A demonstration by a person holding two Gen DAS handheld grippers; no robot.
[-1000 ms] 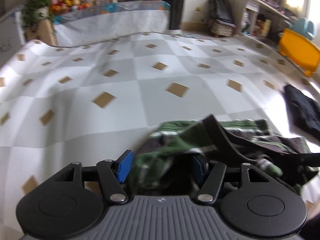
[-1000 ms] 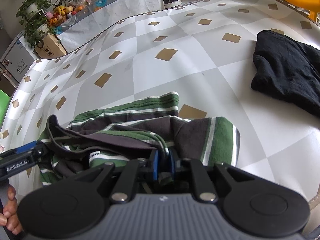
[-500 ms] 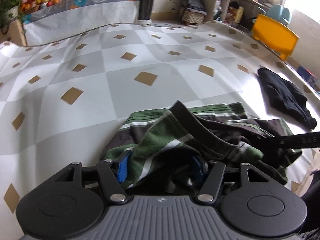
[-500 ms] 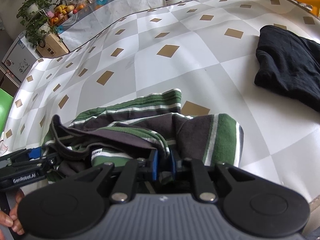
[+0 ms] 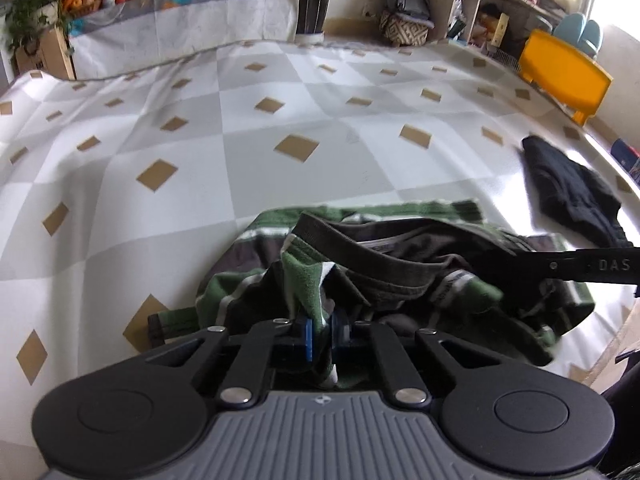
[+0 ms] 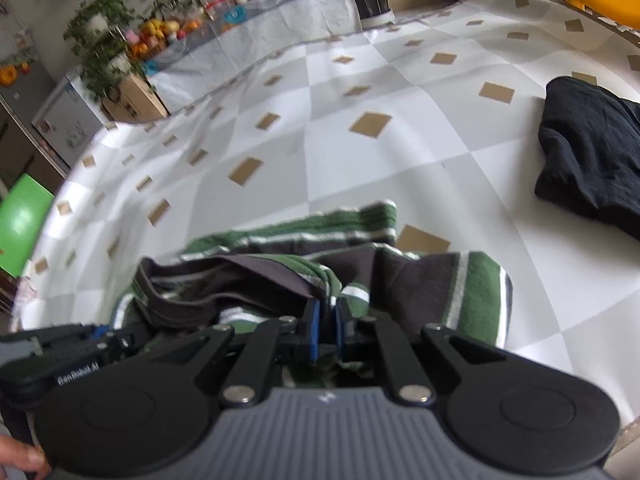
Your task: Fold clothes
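Both grippers pinch the striped shirt on the checked cloth.

The left gripper (image 5: pixel 321 332) has its blue pads pressed together on a green-and-white fold of the striped shirt (image 5: pixel 400 264), which lies crumpled just ahead of its fingertips, the dark collar band arching across the heap. The right gripper (image 6: pixel 325 330) likewise has its pads closed on a striped fold of the same shirt, with the sleeve end lying just to the right of its fingers. A black garment (image 6: pixel 592 152) lies well apart, far ahead and to the right of both. The checked cloth (image 5: pixel 280 92) stretches away beyond the fingertips toward a yellow chair (image 5: pixel 564 76).
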